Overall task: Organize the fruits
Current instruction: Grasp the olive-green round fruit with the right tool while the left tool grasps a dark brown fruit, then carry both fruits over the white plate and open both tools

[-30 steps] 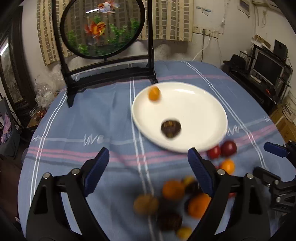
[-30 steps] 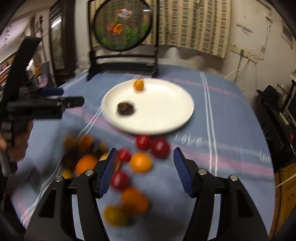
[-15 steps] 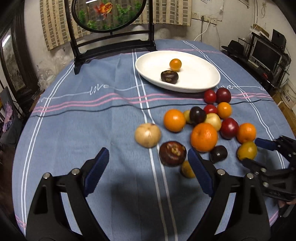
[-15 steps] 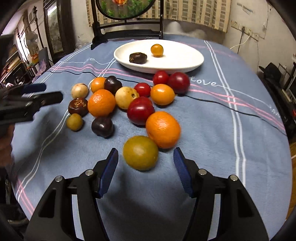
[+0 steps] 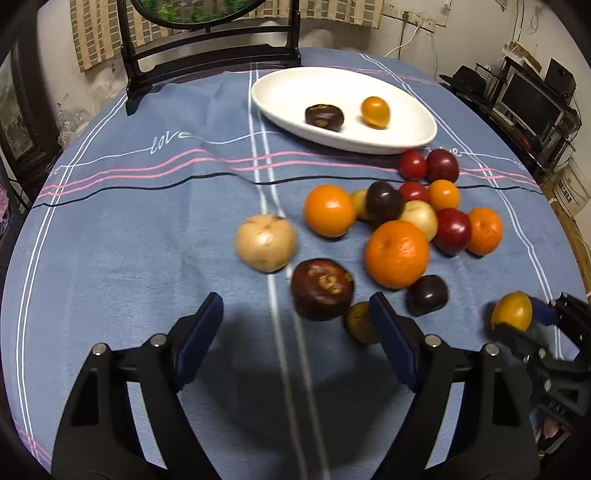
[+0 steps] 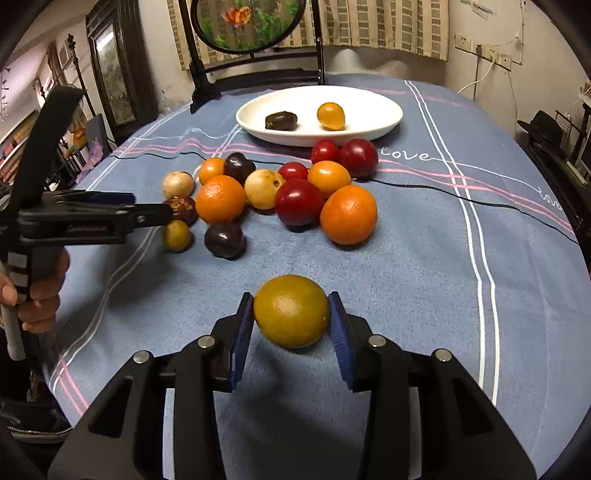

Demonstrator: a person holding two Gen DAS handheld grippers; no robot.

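A heap of several fruits lies on the blue tablecloth: oranges (image 6: pixel 220 198), red plums (image 6: pixel 299 202), dark plums (image 6: pixel 225 239) and pale round fruits (image 5: pixel 266 242). A white plate (image 6: pixel 376 110) behind them holds a dark fruit (image 6: pixel 281 121) and a small orange fruit (image 6: pixel 331 116). My right gripper (image 6: pixel 291 326) is shut on a yellow-green fruit (image 6: pixel 291 311) near the table's front; it also shows in the left wrist view (image 5: pixel 511 311). My left gripper (image 5: pixel 295 343) is open and empty just in front of a dark brown fruit (image 5: pixel 322 288).
A black stand with a round fish-painted screen (image 6: pixel 251 22) rises at the table's far edge behind the plate. The left hand-held gripper (image 6: pixel 92 218) reaches in from the left in the right wrist view. Shelves with electronics (image 5: pixel 532 99) stand to the right.
My right gripper has closed on the yellow-green fruit that lay in front of it. My left gripper has moved closer to the heap and stays open.
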